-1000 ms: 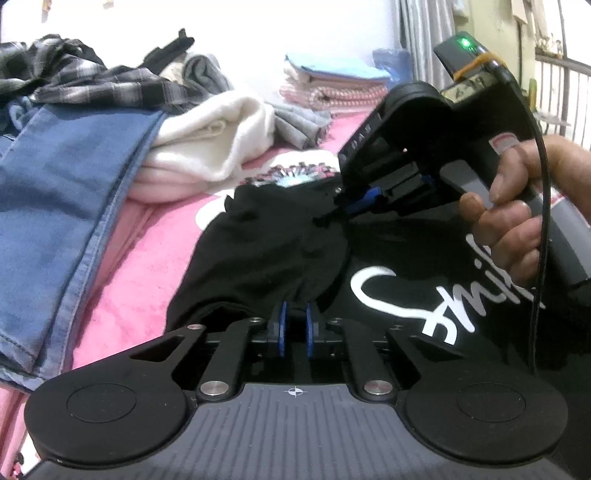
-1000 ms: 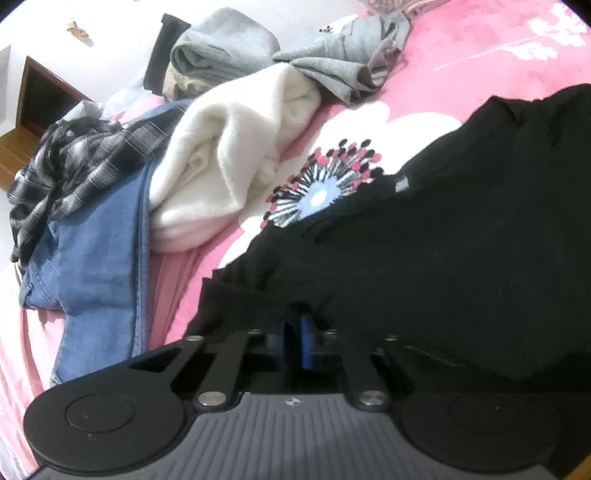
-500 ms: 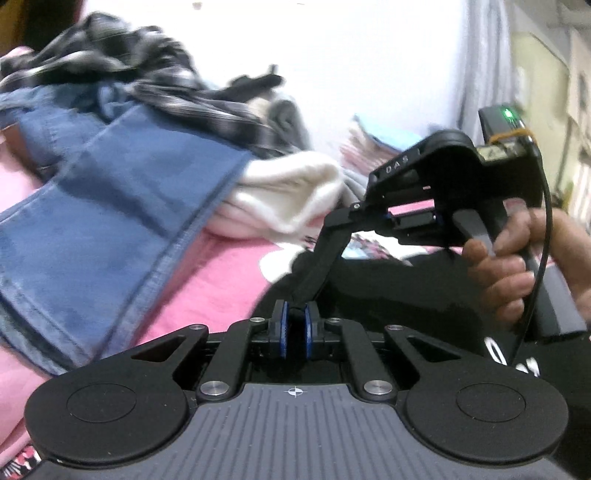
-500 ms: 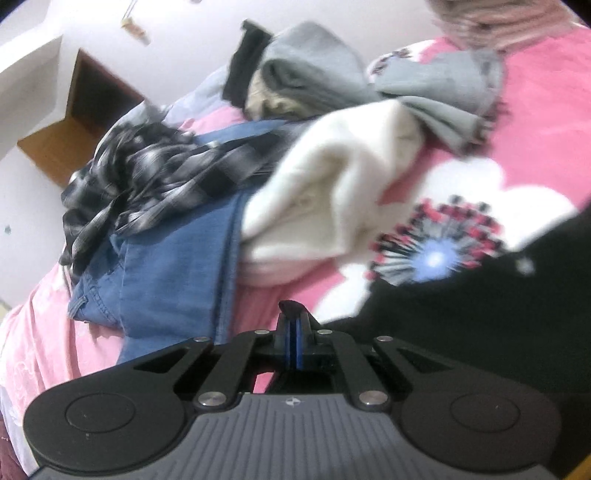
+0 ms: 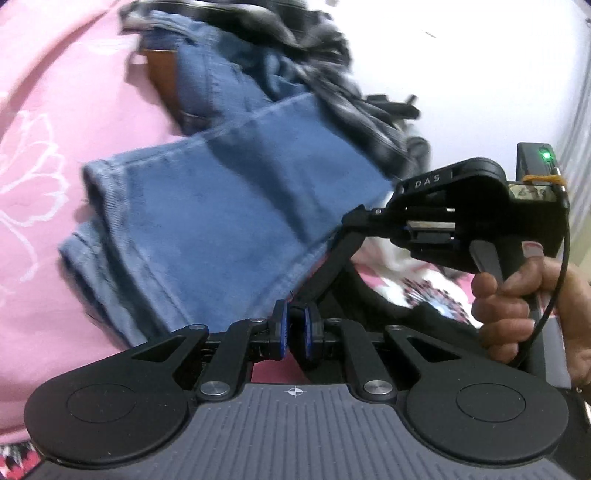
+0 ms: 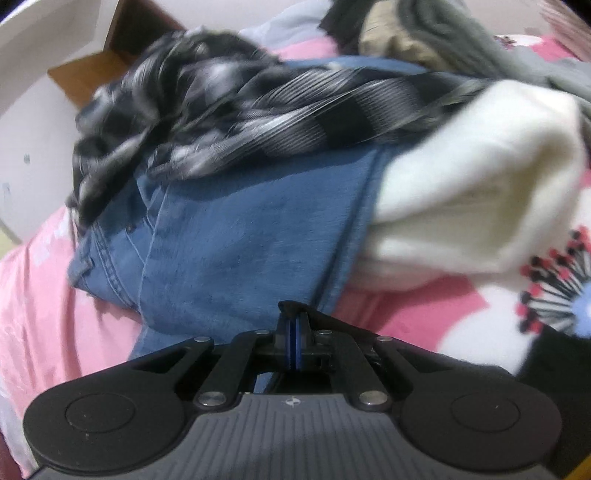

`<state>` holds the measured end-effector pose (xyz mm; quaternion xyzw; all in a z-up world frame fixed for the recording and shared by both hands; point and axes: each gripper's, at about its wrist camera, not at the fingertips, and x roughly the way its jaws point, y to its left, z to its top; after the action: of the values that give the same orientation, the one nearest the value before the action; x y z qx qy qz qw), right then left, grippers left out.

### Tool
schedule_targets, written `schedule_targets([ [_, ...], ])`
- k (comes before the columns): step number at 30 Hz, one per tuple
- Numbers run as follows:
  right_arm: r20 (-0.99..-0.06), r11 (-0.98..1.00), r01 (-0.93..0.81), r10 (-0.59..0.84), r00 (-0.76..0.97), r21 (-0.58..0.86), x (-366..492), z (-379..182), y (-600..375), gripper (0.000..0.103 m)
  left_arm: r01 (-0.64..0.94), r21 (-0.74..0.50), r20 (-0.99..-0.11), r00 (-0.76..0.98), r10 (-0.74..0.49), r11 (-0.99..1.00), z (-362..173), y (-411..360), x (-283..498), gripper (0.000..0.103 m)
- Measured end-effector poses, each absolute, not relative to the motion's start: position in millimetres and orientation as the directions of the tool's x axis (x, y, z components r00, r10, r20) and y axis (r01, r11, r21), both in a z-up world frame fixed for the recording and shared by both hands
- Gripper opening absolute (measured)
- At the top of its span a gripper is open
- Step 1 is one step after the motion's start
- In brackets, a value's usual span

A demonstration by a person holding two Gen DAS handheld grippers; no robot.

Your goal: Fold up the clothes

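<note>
Pinching a raised edge of the black cotton T-shirt between pressed-together fingers, the right gripper and left gripper look best kept level, carrying the fold evenly above the pink flowered bedsheet, clear of the blue denim jeans.

On the bed the jeans lie under the plaid shirt, with the fluffy sweater just to their right, the T-shirt in front of the sweater, and more clothes piled behind them all.
</note>
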<state>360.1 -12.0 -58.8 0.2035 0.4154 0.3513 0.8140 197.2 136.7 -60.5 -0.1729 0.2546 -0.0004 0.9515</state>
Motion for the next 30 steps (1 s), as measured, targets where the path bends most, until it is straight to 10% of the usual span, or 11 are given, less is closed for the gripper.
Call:
schedule_targets([
  [18,-0.573,0.705,-0.435,0.709,0.412,0.560,369,-66,24,0.005,-0.215,-0.340,-0.536,0.844,-0.001,0.916,-67,156,206,0.009],
  [24,-0.542,0.678,-0.436,0.735,0.407,0.592,366,-58,13,0.038,-0.247,-0.322,-0.550,0.835,0.031,0.914,-67,153,206,0.011],
  [30,-0.495,0.650,-0.451,0.759,0.422,0.612,363,-37,2,0.040,-0.269,-0.301,-0.552,0.832,0.063,0.915,-66,149,205,0.011],
])
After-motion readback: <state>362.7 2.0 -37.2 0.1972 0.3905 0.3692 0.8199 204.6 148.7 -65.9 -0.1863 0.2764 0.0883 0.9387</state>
